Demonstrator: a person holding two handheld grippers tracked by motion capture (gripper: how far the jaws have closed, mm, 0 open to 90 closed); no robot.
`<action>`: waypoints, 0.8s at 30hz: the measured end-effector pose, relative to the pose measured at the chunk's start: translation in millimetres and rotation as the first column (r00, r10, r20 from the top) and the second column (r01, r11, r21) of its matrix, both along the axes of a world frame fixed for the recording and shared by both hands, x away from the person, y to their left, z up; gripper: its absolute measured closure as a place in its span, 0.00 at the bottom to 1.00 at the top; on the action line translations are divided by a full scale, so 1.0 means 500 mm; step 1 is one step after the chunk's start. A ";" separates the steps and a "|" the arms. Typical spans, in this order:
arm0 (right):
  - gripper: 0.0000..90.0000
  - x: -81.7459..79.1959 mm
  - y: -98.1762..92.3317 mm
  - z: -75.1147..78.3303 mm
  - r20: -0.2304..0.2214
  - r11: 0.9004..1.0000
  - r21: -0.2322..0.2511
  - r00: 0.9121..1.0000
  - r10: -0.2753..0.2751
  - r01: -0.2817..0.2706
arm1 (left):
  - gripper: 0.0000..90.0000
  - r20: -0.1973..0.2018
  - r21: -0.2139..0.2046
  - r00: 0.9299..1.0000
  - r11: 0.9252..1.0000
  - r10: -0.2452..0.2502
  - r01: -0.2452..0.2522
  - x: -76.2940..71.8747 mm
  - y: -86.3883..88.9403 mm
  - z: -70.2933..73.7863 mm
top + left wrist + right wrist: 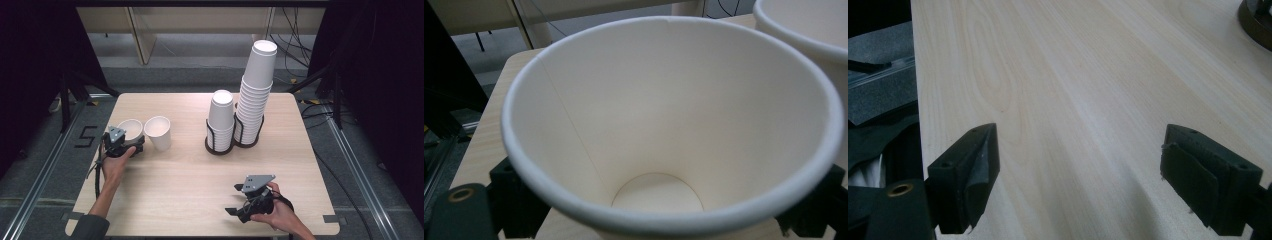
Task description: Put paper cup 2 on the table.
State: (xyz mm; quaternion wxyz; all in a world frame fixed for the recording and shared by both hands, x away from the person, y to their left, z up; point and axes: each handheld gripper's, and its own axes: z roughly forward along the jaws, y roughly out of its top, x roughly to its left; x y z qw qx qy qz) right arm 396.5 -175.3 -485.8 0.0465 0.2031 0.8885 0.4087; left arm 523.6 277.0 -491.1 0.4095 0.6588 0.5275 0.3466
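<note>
A white paper cup (131,127) stands at the table's left, and my left gripper (131,141) comes at it from the near side. In the left gripper view the cup (674,115) shows its empty inside, with my left gripper (664,205) reaching round it. The black jaws hug its wall on both sides just under the rim, shut on it. A second empty cup (158,131) (814,25) stands upright right beside it. My right gripper (232,200) (1088,170) rests low over bare wood near the front right edge, open and holding nothing.
Two stacks of white cups stand in black wire holders at the back centre: a short stack (221,117) and a tall one (256,90). A holder base (1259,22) edges the right gripper view. The wooden table (190,170) ends close behind the right hand.
</note>
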 end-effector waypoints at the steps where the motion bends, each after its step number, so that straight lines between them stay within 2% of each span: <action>1: 0.19 0.001 -0.001 0.000 0.015 1.000 0.000 1.000 0.005 -0.005 | 0.14 0.003 -0.005 1.000 1.000 -0.004 0.004 -0.002 0.001 -0.002; 3: 0.19 -0.002 -0.001 0.000 -0.010 1.000 0.005 1.000 -0.004 0.004 | 0.15 0.002 -0.013 1.000 1.000 -0.012 0.012 -0.006 0.001 -0.005; 5: 0.19 -0.002 0.000 0.000 -0.016 1.000 0.005 1.000 -0.011 0.011 | 0.15 -0.024 -0.003 1.000 1.000 -0.018 0.018 -0.011 0.003 -0.006; 7: 0.19 0.000 -0.001 -0.001 0.002 1.000 -0.001 1.000 -0.005 0.005 | 0.16 -0.039 0.002 0.999 1.000 -0.022 0.022 -0.011 0.005 -0.009; 9: 0.19 0.000 -0.001 0.000 0.002 1.000 0.001 1.000 -0.002 0.002 | 0.16 -0.045 -0.008 0.999 1.000 -0.028 0.027 -0.010 0.008 -0.010; 11: 0.19 -0.002 0.000 -0.001 -0.012 1.000 0.003 1.000 -0.009 0.009 | 0.16 -0.050 0.000 0.998 0.999 -0.032 0.032 -0.010 0.007 -0.011; 13: 0.19 -0.001 -0.002 0.000 -0.003 1.000 0.000 1.000 -0.005 0.005 | 0.16 -0.061 0.008 0.998 0.999 -0.033 0.033 -0.012 0.007 -0.012; 16: 0.19 -0.001 -0.001 0.000 -0.017 1.000 0.002 1.000 -0.007 0.007 | 0.16 -0.066 -0.027 0.997 0.999 -0.036 0.034 -0.014 0.011 -0.018; 19: 0.19 -0.001 -0.001 -0.001 0.001 1.000 -0.002 1.000 0.000 0.000 | 0.16 -0.076 -0.030 0.996 0.999 -0.040 0.038 -0.019 0.015 -0.024; 21: 0.19 -0.002 0.000 -0.001 -0.012 1.000 0.000 1.000 -0.001 0.001 | 0.16 -0.078 -0.025 0.995 0.998 -0.054 0.053 -0.026 0.014 -0.024; 22: 0.19 0.001 0.000 -0.002 0.002 1.000 -0.002 1.000 0.010 -0.010 | 0.16 -0.080 -0.027 0.995 0.998 -0.056 0.054 -0.029 0.014 -0.024; 23: 0.19 0.000 0.000 -0.003 -0.012 1.000 -0.003 1.000 0.000 0.000 | 0.16 -0.087 -0.036 0.994 0.998 -0.061 0.058 -0.032 0.016 -0.022; 24: 0.19 -0.001 0.000 -0.002 -0.007 1.000 -0.008 1.000 -0.003 0.003 | 0.16 -0.092 -0.053 0.994 0.997 -0.062 0.057 -0.034 0.017 -0.021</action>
